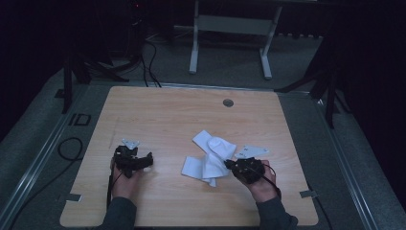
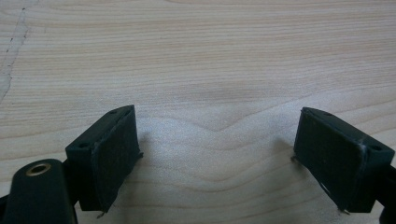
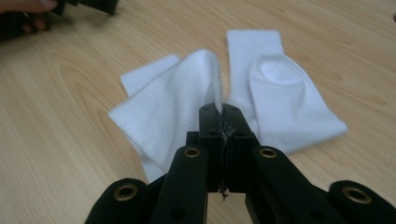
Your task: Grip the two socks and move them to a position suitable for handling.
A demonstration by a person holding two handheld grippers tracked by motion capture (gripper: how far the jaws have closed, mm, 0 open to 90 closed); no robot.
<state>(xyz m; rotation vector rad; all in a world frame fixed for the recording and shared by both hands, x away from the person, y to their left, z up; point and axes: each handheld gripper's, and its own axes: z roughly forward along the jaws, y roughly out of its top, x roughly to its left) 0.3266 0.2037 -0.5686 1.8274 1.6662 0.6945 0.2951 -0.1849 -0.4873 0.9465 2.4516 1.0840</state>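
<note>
Left gripper (image 1: 149, 158): lower left of centre in the high view, held in the person's left hand (image 1: 125, 179), low over the bare wood. Jaws spread wide in the left gripper view, with only tabletop grain between them; nothing gripped.
Left pads (image 2: 114, 158): black, worn at the edges, one at the lower left and one at the lower right of the left gripper view.
Table (image 1: 167, 115): light wooden top with rounded corners, a small round grommet (image 1: 228, 102) near its far edge, upper centre of the high view.
White socks (image 1: 210, 155): just right of centre in the high view, two pieces lying crossed and partly overlapping, well apart from the left gripper.
Sock, left piece (image 3: 163, 112): one fold lifted into a peak, its edge pinched between the right gripper's jaws.
Sock, right piece (image 3: 280, 93): flat on the wood, cuff toward the top of the right gripper view, heel bulge upward.
Right gripper (image 1: 229, 165): lower right of centre in the high view, in the person's right hand (image 1: 261, 184), touching the socks' right edge. Jaws pressed together on the white fabric.
</note>
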